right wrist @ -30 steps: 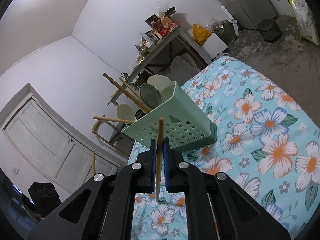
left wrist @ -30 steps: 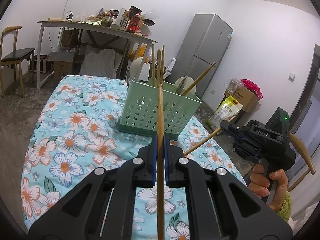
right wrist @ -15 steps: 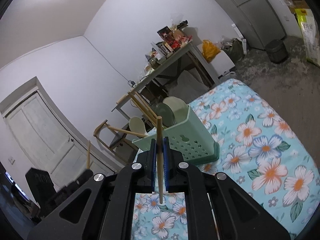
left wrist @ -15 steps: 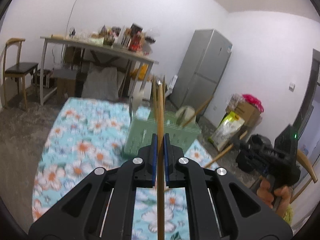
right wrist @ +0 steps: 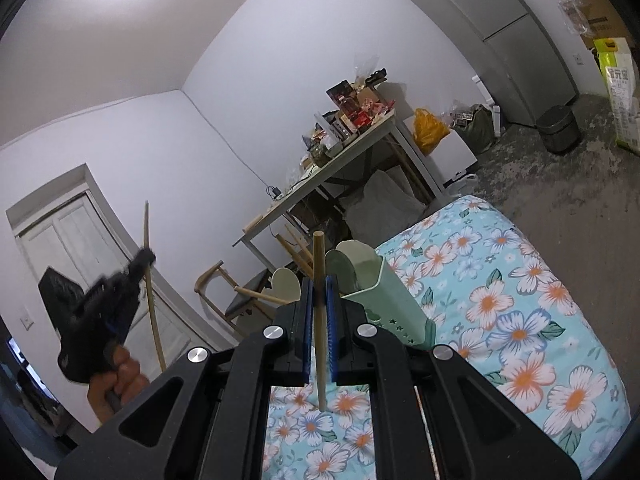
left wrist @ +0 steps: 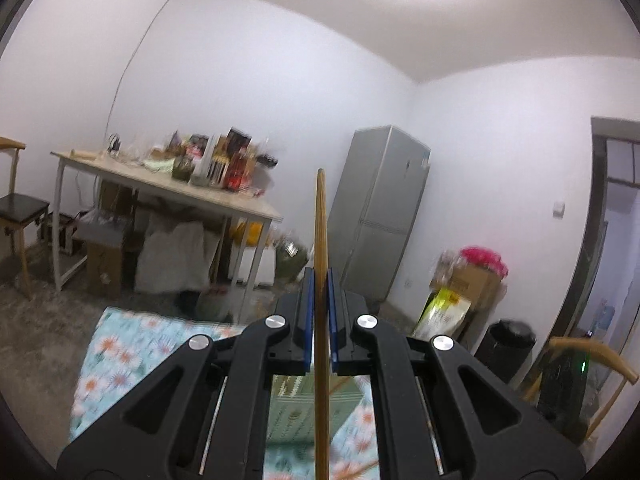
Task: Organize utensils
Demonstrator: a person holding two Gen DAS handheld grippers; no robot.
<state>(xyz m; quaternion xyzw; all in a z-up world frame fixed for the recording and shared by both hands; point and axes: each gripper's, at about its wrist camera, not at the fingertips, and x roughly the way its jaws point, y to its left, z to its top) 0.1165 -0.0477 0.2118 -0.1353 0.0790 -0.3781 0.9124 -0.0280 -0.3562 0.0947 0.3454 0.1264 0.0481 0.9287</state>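
Utensil caddy (right wrist: 376, 292) on floral cloth (right wrist: 520, 320)

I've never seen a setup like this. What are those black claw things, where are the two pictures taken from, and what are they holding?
No robot here: a person holds a two-finger tool in each hand, each with a camera looking along its fingers. The left gripper is shut on a long chopstick. The right gripper is shut on a shorter chopstick; its view also shows the left tool beside it. On the floral cloth stands a green utensil holder with spoons and chopsticks in it.

A floral-covered bed (right wrist: 560, 320) carries a green utensil caddy (right wrist: 384, 300) near its edge.
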